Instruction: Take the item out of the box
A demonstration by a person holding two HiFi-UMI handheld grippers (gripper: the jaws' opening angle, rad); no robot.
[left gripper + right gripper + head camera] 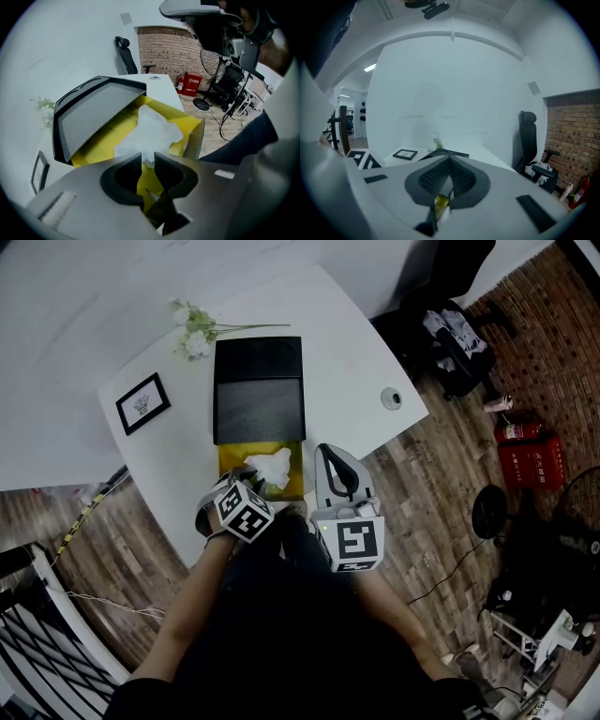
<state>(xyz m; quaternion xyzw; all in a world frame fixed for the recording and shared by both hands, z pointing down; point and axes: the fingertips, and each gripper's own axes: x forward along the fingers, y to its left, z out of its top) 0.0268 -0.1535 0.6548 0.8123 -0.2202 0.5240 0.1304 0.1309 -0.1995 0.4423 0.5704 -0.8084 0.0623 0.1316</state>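
Observation:
A black box stands on the white table (pixel 347 343), its lid (pixel 258 390) folded back and its lining yellow (pixel 229 461). A crumpled white paper wad (pixel 272 468) lies inside. My left gripper (pixel 250 484) points steeply down into the box at its near edge. In the left gripper view its fingertips (pixel 147 159) pinch the lower edge of the paper wad (pixel 152 131), with the yellow lining (pixel 110 136) and the raised lid (pixel 93 112) behind. My right gripper (pixel 325 449) hovers beside the box's right corner, shut and empty (pixel 450 159), aimed nearly level over the lid (pixel 445 152).
A framed picture (pixel 142 402) and a sprig of white flowers (pixel 195 331) lie at the table's far left. A small round white object (pixel 391 397) sits near the right corner. Off the table to the right are an office chair (pixel 450 334) and a red box with extinguishers (pixel 530 451).

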